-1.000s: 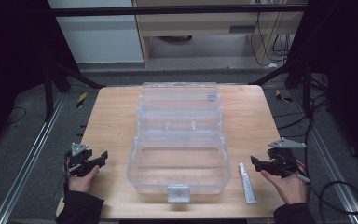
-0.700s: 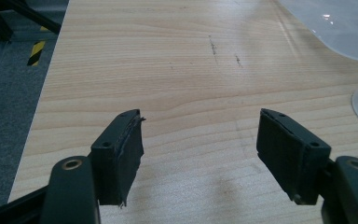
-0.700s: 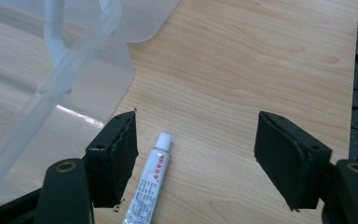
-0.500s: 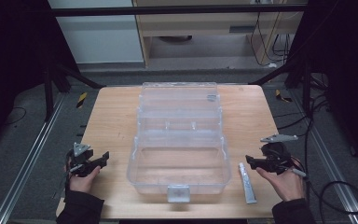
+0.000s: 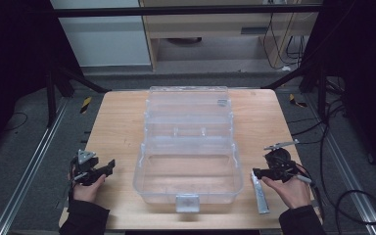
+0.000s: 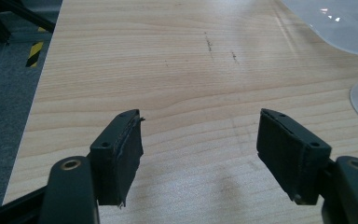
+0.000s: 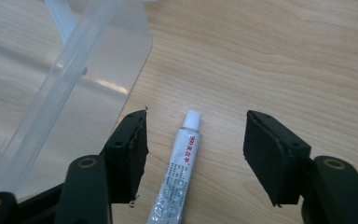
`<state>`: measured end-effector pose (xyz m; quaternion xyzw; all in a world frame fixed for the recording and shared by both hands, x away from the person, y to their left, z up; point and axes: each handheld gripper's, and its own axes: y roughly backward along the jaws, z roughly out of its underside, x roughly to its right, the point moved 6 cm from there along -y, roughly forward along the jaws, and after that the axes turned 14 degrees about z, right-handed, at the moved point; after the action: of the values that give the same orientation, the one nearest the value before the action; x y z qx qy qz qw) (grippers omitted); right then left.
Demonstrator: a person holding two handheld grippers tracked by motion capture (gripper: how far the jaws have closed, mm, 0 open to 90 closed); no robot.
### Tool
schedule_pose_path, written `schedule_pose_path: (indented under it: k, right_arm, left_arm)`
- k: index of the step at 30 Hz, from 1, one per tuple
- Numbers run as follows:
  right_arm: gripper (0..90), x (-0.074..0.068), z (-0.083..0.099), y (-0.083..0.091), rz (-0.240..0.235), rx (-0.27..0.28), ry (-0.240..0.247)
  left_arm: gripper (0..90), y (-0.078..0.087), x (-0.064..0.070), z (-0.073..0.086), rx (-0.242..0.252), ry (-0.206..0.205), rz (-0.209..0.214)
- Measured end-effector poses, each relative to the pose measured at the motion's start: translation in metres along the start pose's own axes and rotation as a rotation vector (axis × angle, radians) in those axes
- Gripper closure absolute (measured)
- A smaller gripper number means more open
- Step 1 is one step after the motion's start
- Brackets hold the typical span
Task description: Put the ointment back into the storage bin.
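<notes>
A clear plastic box [image 5: 188,147] stands open in the middle of the wooden table [image 5: 122,122], its lid laid back. A white tube with red print [image 7: 181,172] lies on the wood to the right of the box [image 7: 60,74], also seen as the tube [image 5: 259,193] in the high view. My right gripper [image 7: 193,154] is open and hovers over the tube, its jaws on either side of the cap end without touching it. My right gripper [image 5: 258,172] sits by the box's right wall. My left gripper [image 6: 200,149] is open over bare wood, left gripper [image 5: 108,166] left of the box.
A grey latch [image 5: 186,201] sits on the box's near wall. The table's left edge [image 6: 32,107] drops to a grey floor with a yellow-black strip [image 6: 34,52]. Metal rails [image 5: 24,176] and cables [image 5: 357,196] run beside the table.
My right gripper has moved left and toward the box, coming over the tube's cap end. The left gripper has shifted slightly toward the box.
</notes>
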<state>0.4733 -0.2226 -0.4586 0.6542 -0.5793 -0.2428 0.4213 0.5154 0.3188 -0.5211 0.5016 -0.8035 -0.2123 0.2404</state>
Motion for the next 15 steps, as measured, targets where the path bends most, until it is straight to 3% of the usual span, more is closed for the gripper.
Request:
schedule_pose_path:
  k: [15]
  right_arm:
    - [46.5, -0.012, 0.009, -0.021, 0.005, -0.123, 0.017]
  left_arm:
    - [30.5, 0.001, 0.000, 0.000, 0.004, -0.003, -0.005]
